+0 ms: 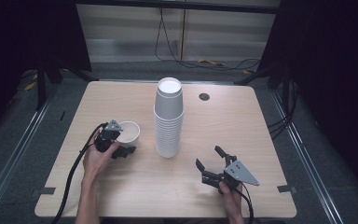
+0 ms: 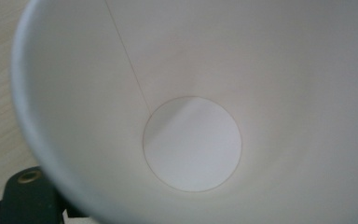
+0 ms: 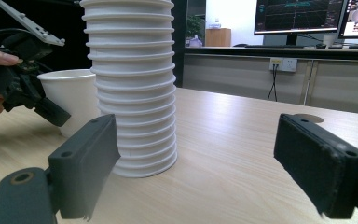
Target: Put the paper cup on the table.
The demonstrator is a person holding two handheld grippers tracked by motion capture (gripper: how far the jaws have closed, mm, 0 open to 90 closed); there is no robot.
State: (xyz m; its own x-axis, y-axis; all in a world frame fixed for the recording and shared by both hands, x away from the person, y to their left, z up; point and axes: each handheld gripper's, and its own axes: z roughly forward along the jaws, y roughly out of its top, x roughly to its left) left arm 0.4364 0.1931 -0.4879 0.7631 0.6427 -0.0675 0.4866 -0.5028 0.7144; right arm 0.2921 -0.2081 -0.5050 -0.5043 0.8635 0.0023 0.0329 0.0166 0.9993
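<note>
A tall stack of white paper cups [image 1: 169, 119] stands upside down at mid-table, and looms close in the right gripper view [image 3: 133, 88]. A single white cup [image 1: 129, 132] sits upright to its left. My left gripper [image 1: 121, 145] is at that cup; its jaws are spread wide, one black jaw lies outside the near wall and the other is hidden. The left gripper view looks straight into the cup [image 2: 191, 144], with the jaw's base showing at the lower left. My right gripper [image 1: 210, 158] hovers open near the front right, pointed at the stack, with nothing between its jaws [image 3: 205, 163].
The wooden table [image 1: 242, 121] has a round cable hole [image 1: 204, 96] at the back right. Cables trail from both grippers over the front edge. Monitors and a counter stand far behind the table in the right gripper view.
</note>
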